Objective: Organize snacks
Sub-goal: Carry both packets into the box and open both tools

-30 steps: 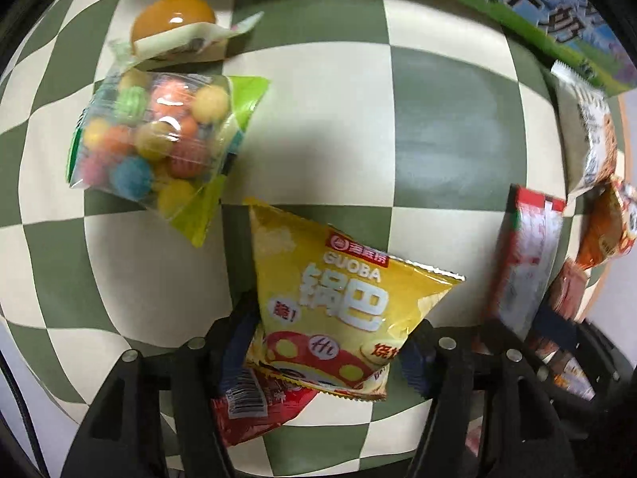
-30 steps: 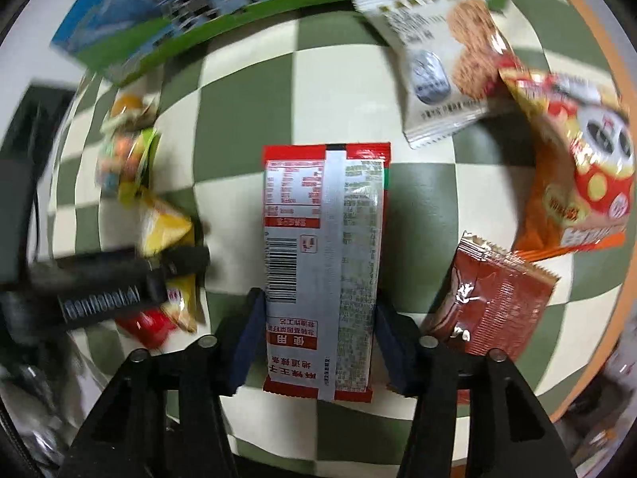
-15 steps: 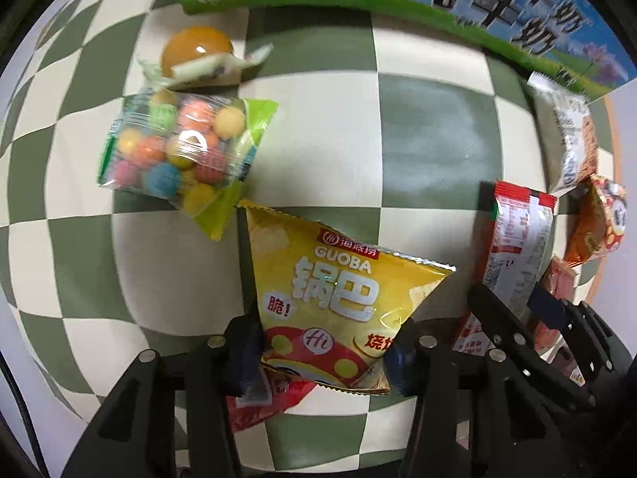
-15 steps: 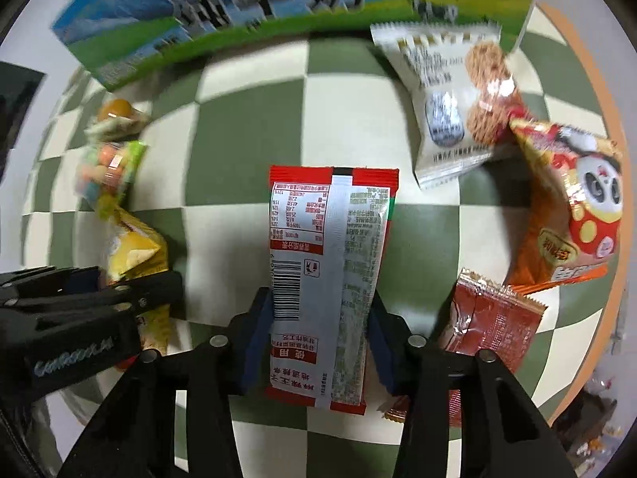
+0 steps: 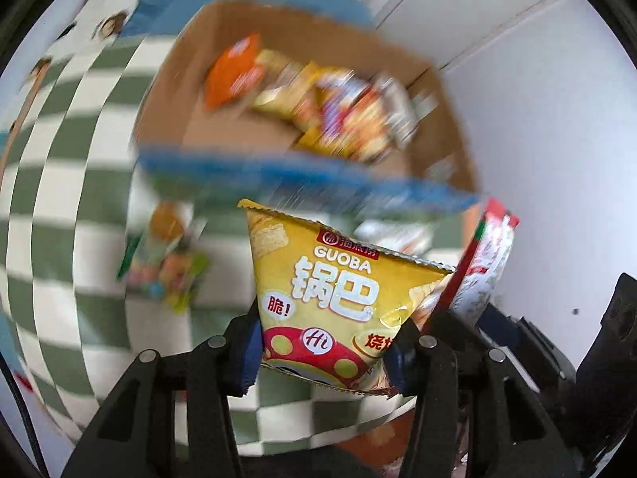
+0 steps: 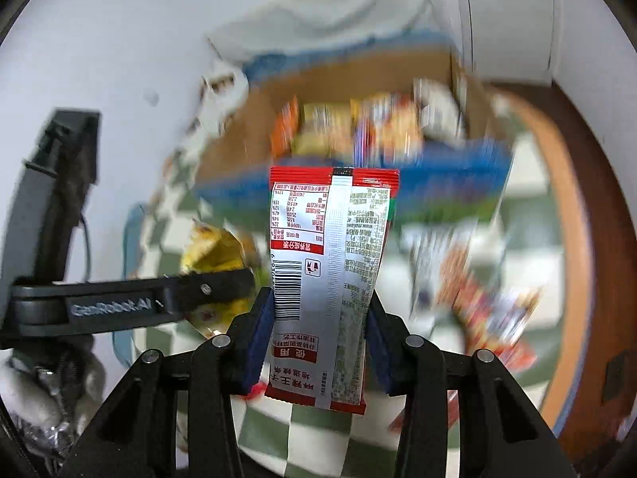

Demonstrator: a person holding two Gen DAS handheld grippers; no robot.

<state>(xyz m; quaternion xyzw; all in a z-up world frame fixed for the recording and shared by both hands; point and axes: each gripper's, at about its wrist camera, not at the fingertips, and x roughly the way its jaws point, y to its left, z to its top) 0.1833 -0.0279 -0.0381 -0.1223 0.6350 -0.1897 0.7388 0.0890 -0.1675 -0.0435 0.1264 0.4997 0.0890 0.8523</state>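
Gripping a yellow GUOBA snack bag point(image 5: 334, 294), the left gripper point(image 5: 324, 354) has its blue pads pressed on the bag's lower corners, jaws clenched on it. Bag sits between the jaws, bottom edge down at pad level, crimped top edge sticking up and away, front print facing the camera. Bag is off the checkered surface point(image 5: 71, 207), hanging in the air above it.

Right gripper point(image 6: 318, 342) is clenched on a red-and-silver snack packet point(image 6: 330, 271), back side with barcode toward the camera. Pads squeeze the packet's lower half from both sides; its bottom edge pokes out below the pads, top edge stands up past the fingertips. Also clear of the surface.

Left view: the red packet point(image 5: 485, 263) shows edge-on just right of the yellow bag, nearly touching it. Right view: the left gripper's finger point(image 6: 159, 298) crosses at left with the yellow bag point(image 6: 215, 251) behind it, just beside the red packet.

Cardboard box point(image 5: 223, 87) lies beyond both held bags, blurred, with a pile of snack packs point(image 5: 338, 107) inside toward its right part. Blue-edged front wall of the box point(image 5: 278, 175) runs just above the yellow bag's top. Candy-ball bag point(image 5: 167, 267) lies on the surface left of the yellow bag, well apart from the jaws, blurred. More loose packs point(image 6: 477, 279) lie on the surface right of the red packet, too blurred to name.
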